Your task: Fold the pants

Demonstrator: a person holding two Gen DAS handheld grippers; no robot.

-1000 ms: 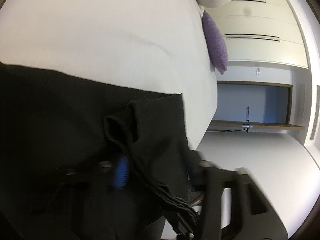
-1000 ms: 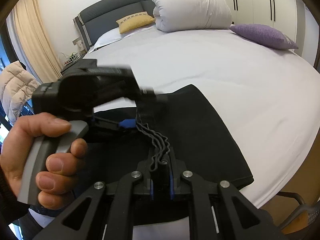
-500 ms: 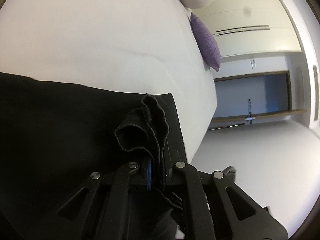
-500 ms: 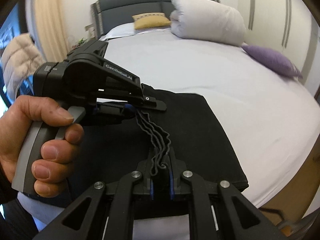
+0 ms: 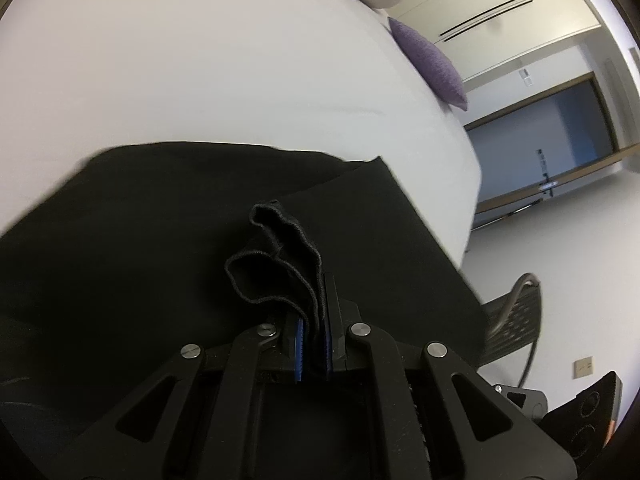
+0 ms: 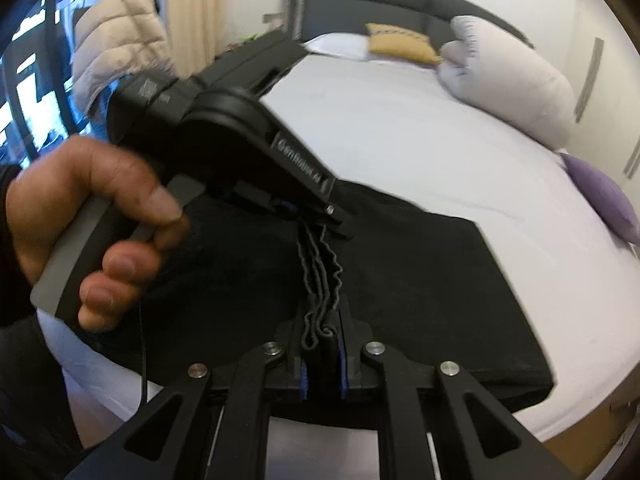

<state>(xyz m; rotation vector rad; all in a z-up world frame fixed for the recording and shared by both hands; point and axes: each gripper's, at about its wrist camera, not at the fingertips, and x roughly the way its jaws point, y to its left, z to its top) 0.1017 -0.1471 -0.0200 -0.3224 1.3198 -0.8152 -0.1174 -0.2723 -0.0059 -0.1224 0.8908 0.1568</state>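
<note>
Black pants (image 5: pixel 160 248) lie partly folded near the edge of a white bed (image 5: pixel 224 64). My left gripper (image 5: pixel 314 320) is shut on the bunched, stacked hem edges of the pants (image 5: pixel 280 264), lifted off the flat cloth. In the right wrist view the pants (image 6: pixel 432 292) spread to the right, and my right gripper (image 6: pixel 322 344) is shut on the same wavy stack of edges. The left gripper (image 6: pixel 320 220), held by a person's hand (image 6: pixel 92 216), pinches that stack a short way farther along. The edge runs taut between the two.
A rolled white duvet (image 6: pixel 508 80), a mustard pillow (image 6: pixel 400 44) and a dark headboard (image 6: pixel 400 4) sit at the head of the bed. A purple cushion (image 5: pixel 432 60) lies by the bed's side. A beige jacket (image 6: pixel 120 40) hangs left. A chair (image 5: pixel 516 320) stands on the floor.
The left gripper closed on the bunched pant edges. Both grippers then moved together with the edge lifted, and both views rolled. More flat cloth shows in the left wrist view.
</note>
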